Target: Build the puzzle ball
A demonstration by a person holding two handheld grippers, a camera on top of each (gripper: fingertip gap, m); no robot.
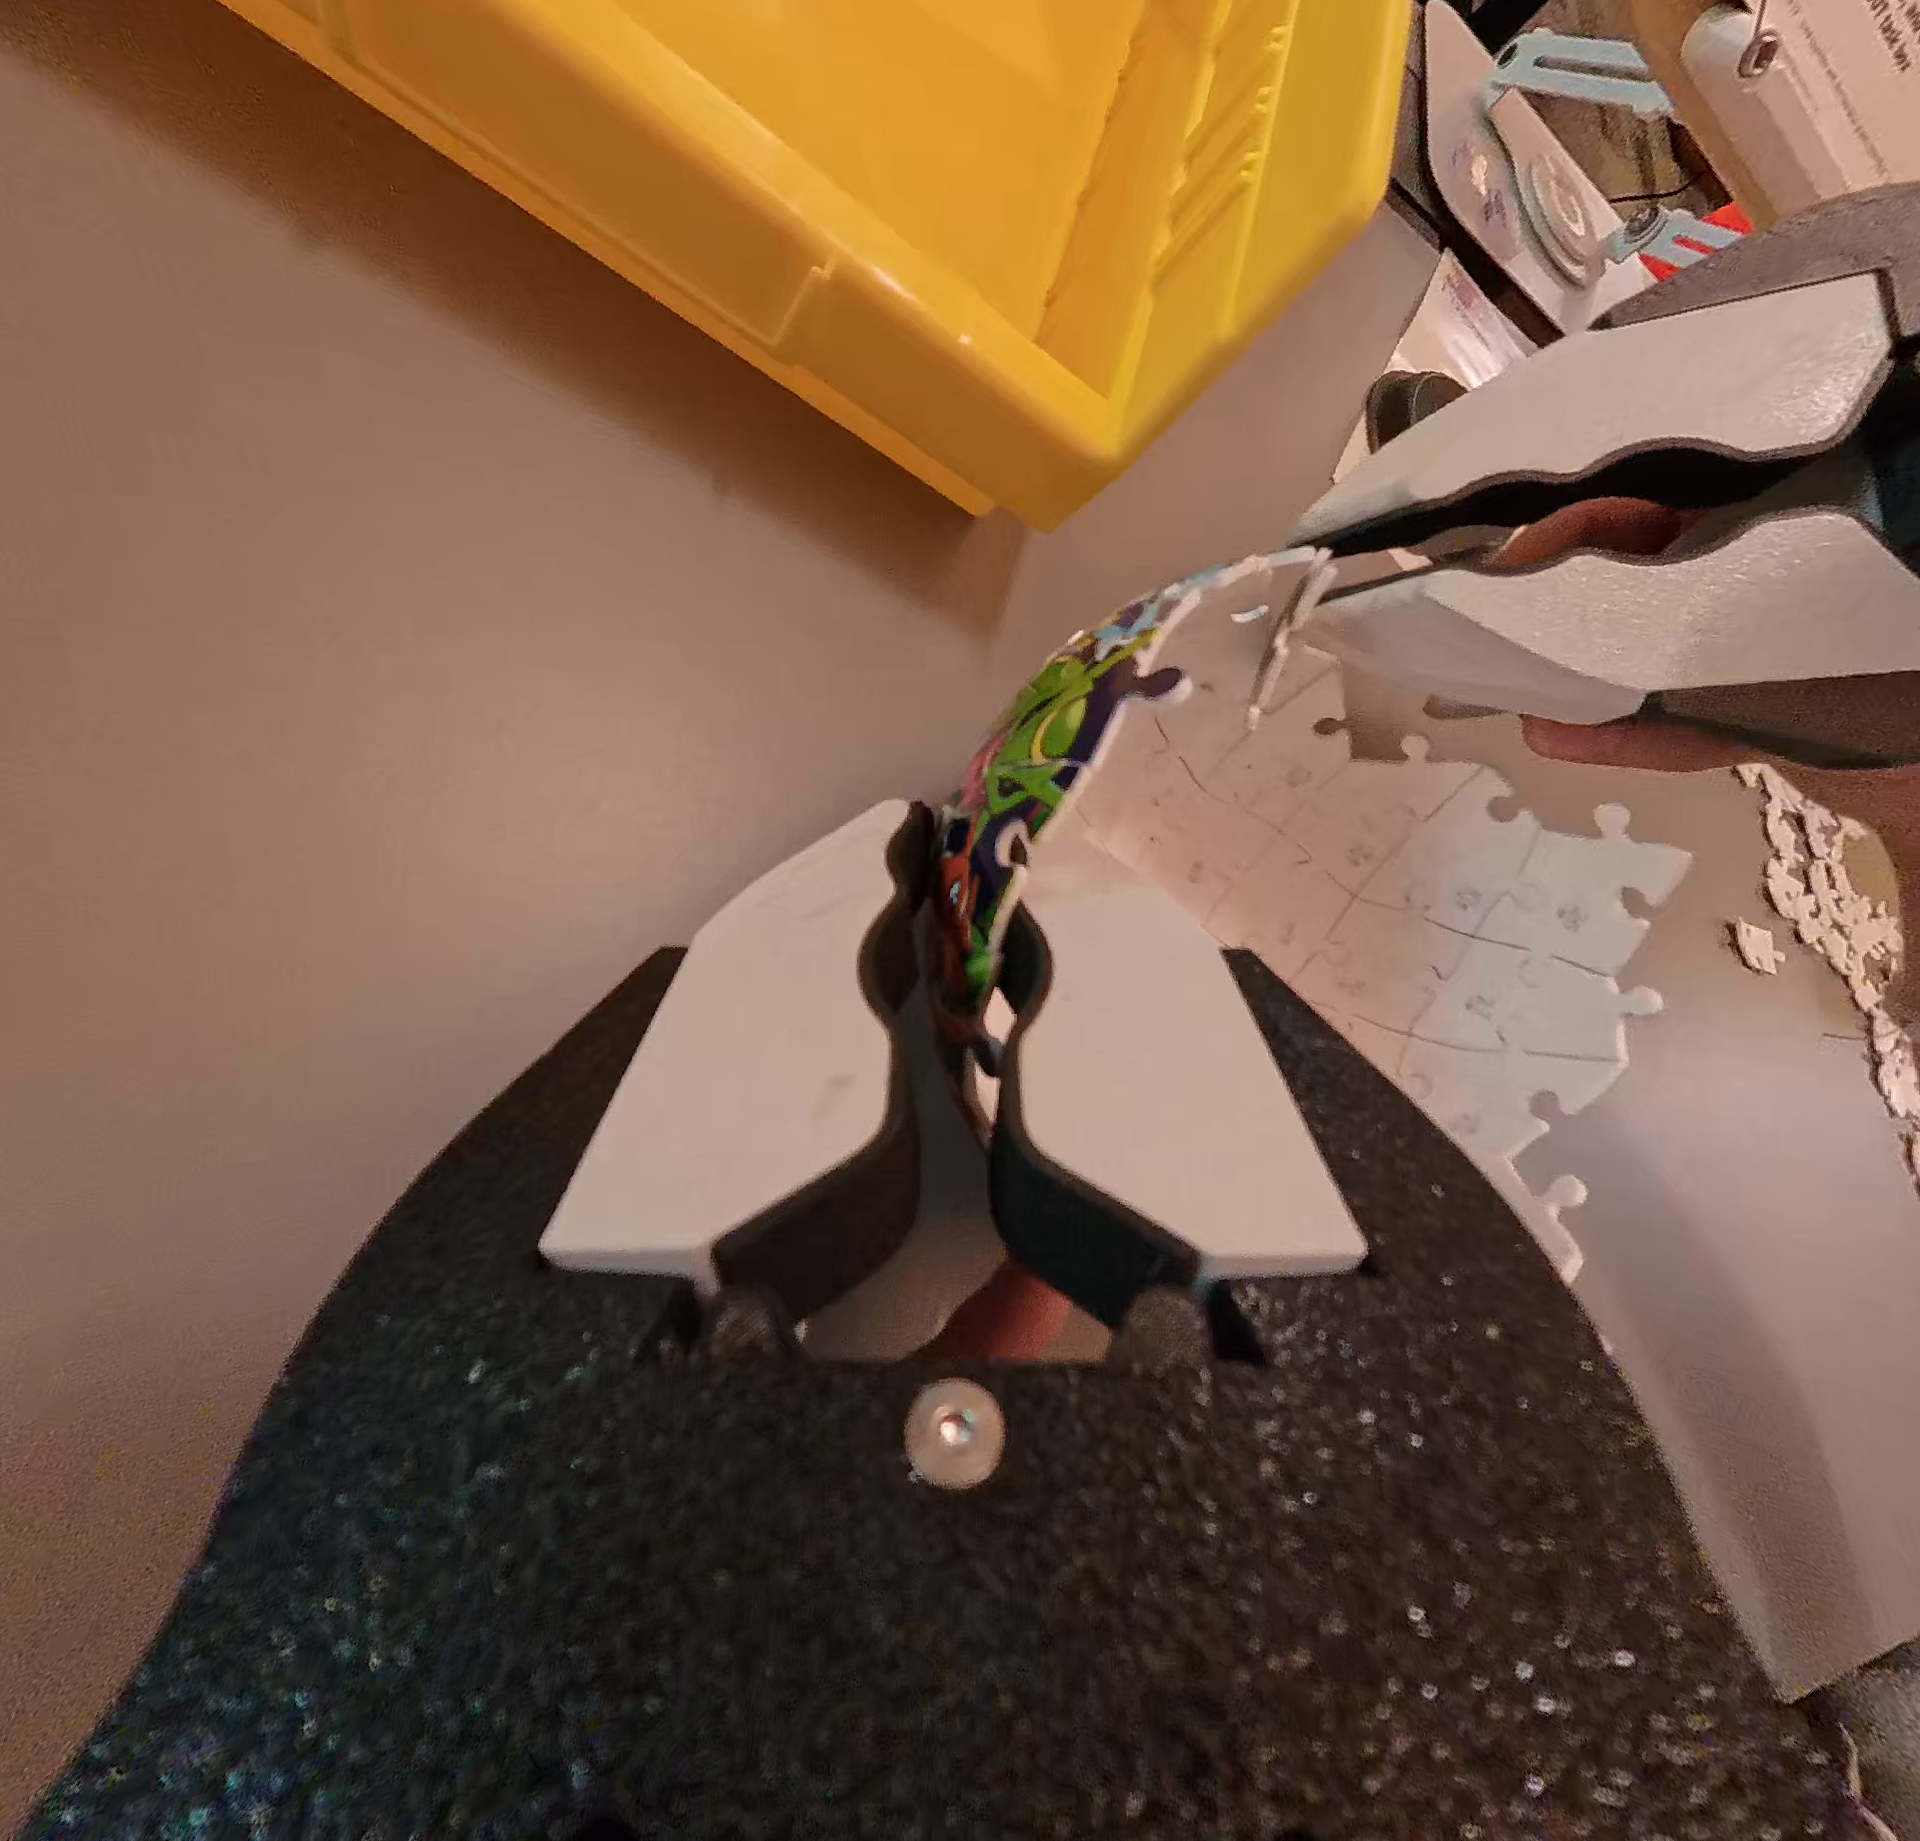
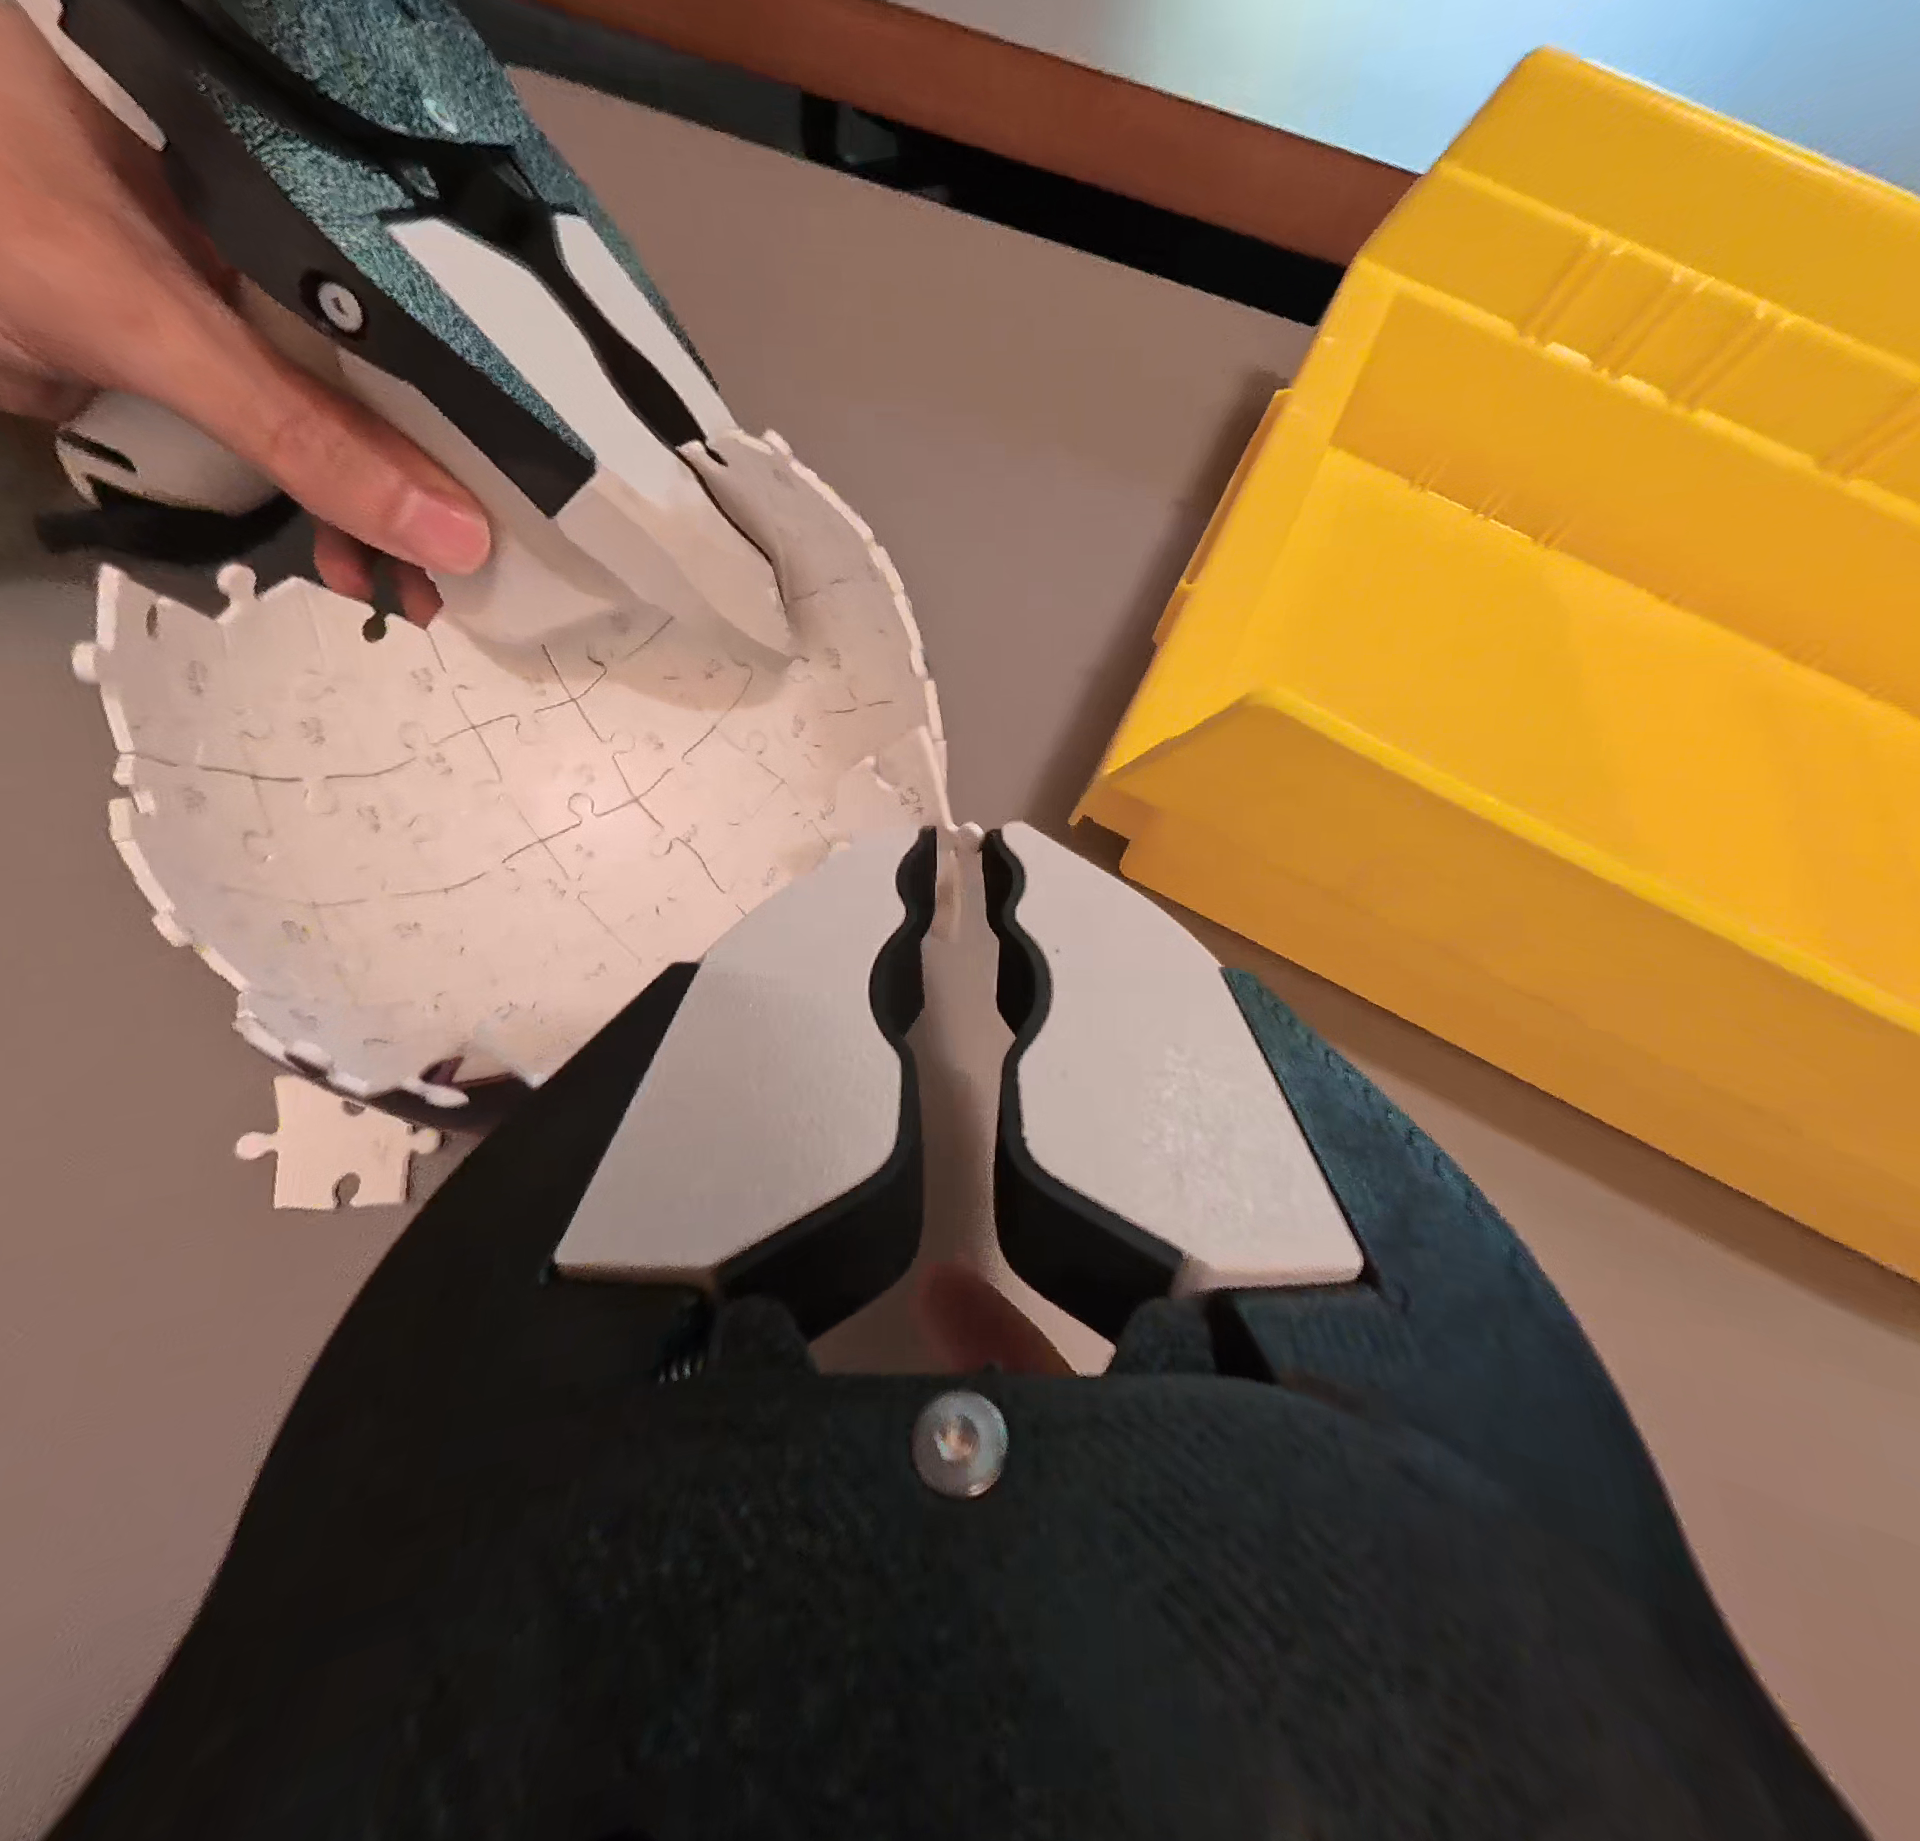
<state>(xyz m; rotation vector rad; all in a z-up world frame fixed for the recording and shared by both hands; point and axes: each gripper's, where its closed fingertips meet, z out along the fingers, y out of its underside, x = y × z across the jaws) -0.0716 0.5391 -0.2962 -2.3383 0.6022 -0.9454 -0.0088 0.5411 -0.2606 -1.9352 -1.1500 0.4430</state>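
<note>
Curved puzzle shell (image 2: pixel 499 804) rim pinched by left tongs (image 1: pixel 961 944), right tongs (image 2: pixel 958 882) clamping white piece (image 2: pixel 951 892)

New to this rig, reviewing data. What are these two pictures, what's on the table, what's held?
No robot arm here: a person holds a two-finger clamp tool in each hand, and each tool carries a camera looking along its fingers.

The left wrist view shows the left gripper shut on the rim of the half-built puzzle ball, a curved shell, white inside and printed outside. The right wrist view shows the right gripper shut on a single white puzzle piece, held at the shell's edge. Each tool also shows in the other's view, with a hand on the left one.

On the beige table stand a yellow bin and a loose piece.
</note>
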